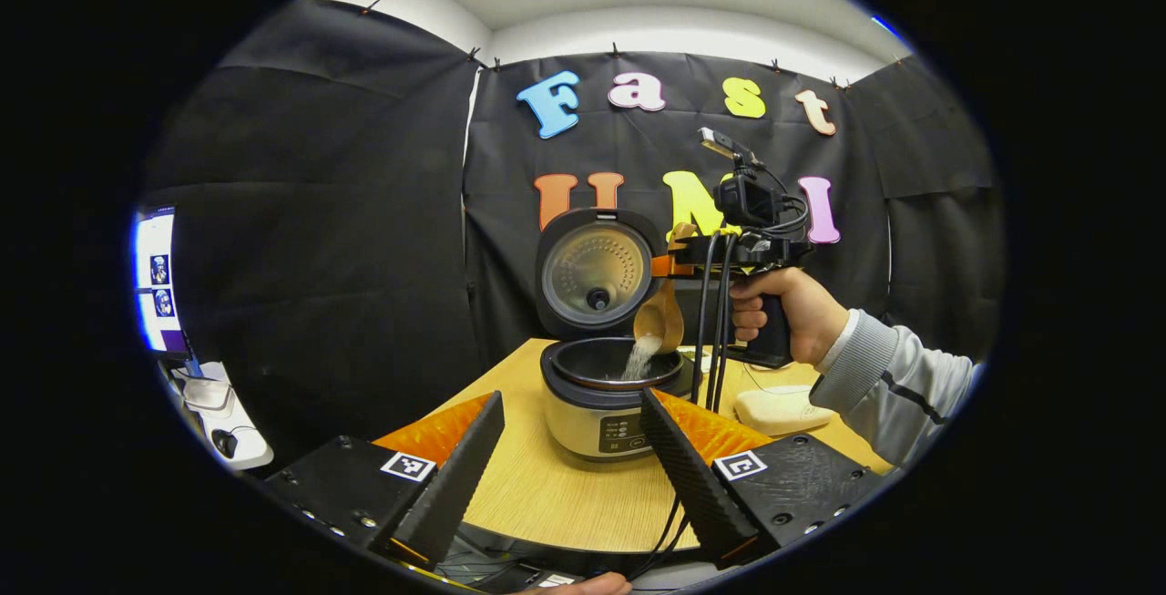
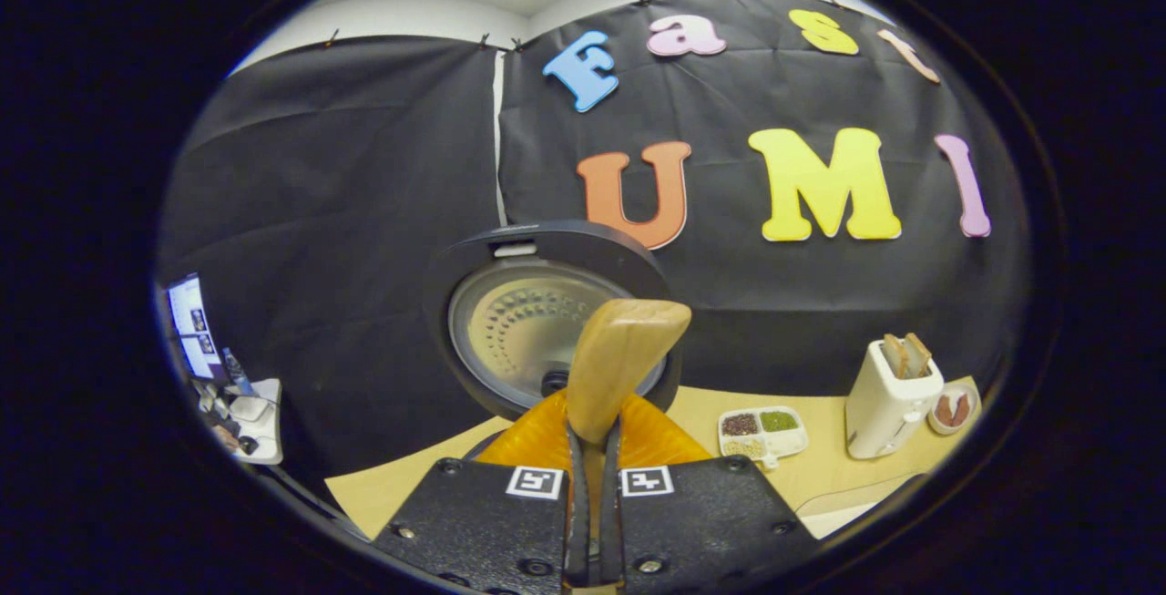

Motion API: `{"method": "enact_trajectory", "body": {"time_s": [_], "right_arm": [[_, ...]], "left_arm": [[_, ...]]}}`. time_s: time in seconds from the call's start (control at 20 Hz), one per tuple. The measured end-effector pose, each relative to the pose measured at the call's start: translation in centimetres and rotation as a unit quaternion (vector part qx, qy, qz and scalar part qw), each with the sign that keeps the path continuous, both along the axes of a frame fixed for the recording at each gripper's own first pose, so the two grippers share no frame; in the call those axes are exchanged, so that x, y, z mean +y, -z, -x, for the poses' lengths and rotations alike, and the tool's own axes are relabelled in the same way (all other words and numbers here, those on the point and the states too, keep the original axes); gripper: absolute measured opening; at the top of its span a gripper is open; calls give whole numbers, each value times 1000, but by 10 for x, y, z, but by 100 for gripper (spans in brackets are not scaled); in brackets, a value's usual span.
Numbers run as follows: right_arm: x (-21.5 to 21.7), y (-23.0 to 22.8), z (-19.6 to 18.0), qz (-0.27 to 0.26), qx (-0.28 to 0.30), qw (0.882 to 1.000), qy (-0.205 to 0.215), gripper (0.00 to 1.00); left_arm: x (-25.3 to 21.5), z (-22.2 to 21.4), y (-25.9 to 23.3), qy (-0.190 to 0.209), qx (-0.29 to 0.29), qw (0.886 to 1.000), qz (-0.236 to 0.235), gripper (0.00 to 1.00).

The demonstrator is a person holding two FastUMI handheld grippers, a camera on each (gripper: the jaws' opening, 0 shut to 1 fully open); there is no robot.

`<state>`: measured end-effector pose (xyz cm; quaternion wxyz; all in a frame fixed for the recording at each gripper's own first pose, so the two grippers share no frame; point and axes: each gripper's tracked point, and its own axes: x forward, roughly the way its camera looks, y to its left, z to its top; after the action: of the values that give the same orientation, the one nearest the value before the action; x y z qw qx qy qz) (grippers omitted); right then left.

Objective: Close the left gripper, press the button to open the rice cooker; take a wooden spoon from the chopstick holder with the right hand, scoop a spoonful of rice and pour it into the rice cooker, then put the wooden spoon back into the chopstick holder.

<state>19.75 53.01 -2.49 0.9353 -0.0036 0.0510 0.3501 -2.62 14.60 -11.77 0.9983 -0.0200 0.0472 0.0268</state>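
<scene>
The rice cooker stands on the wooden table with its lid swung up and its dark inner pot exposed. Above the pot a wooden spoon is tipped bowl-down, and white rice streams from it into the pot. My right gripper, held by a hand, is shut on the spoon's handle. In the right gripper view the spoon's handle stands up between my right gripper fingers, in front of the raised lid. My left gripper hangs open near the cooker's front, holding nothing.
A white divided tray of grains, a white toaster with bread in it and a small bowl stand on the table to the right. A white object lies right of the cooker. Cables hang from the right gripper. A monitor glows at far left.
</scene>
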Motion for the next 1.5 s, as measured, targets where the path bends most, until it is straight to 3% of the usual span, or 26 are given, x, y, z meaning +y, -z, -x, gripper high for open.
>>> {"method": "enact_trajectory", "body": {"time_s": [0.15,0.3,0.5,1.0,1.5], "right_arm": [[15,-6,12,51,-50,997,-26,10],[25,0,24,133,-125,982,-41,10],[34,14,31,189,-159,968,-52,10],[-5,-20,25,145,-157,977,6,10],[-137,-57,9,91,-142,981,95,10]], "left_arm": [[1,1,2,-1,0,1000,-1,96],[1,-3,7,-3,4,1000,-7,96],[0,-3,9,-1,6,1000,-6,96],[-2,-2,9,-4,5,1000,-7,96],[-49,-18,-8,31,-7,1000,-4,96]]}}
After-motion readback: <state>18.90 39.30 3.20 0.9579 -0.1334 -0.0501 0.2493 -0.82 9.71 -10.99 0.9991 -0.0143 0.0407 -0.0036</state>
